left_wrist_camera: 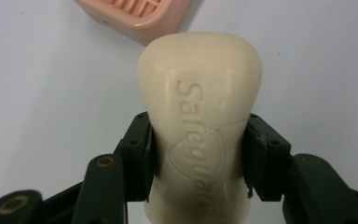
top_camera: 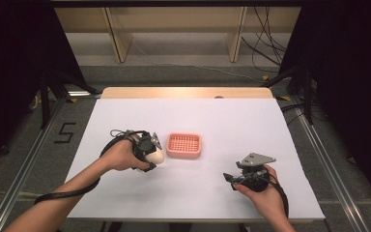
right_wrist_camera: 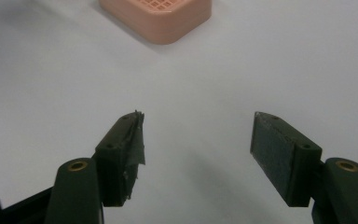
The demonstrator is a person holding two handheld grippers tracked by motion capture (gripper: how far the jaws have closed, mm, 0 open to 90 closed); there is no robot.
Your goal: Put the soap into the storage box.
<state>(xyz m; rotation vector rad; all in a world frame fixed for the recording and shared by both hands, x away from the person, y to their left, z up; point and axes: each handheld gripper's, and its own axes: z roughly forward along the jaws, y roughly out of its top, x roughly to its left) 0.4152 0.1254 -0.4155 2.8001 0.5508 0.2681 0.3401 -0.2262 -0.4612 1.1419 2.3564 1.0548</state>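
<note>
A cream bar of soap (left_wrist_camera: 199, 107) stamped with a brand name sits between the jaws of my left gripper (left_wrist_camera: 199, 156), which is shut on its lower half. In the high view the soap (top_camera: 157, 156) and my left gripper (top_camera: 149, 149) hang just left of a pink slotted soap dish (top_camera: 184, 145) on the white table. The dish's corner (left_wrist_camera: 140, 18) lies just beyond the soap's far end. My right gripper (right_wrist_camera: 196, 144) stands open over bare table with nothing between its jaws, the pink dish (right_wrist_camera: 161, 16) ahead of it. It rests at the front right (top_camera: 232, 178).
The white tabletop (top_camera: 232, 125) ends in a wooden strip at the back. Black frame posts and cables stand on the floor to both sides. A cable trails from my left gripper along the forearm.
</note>
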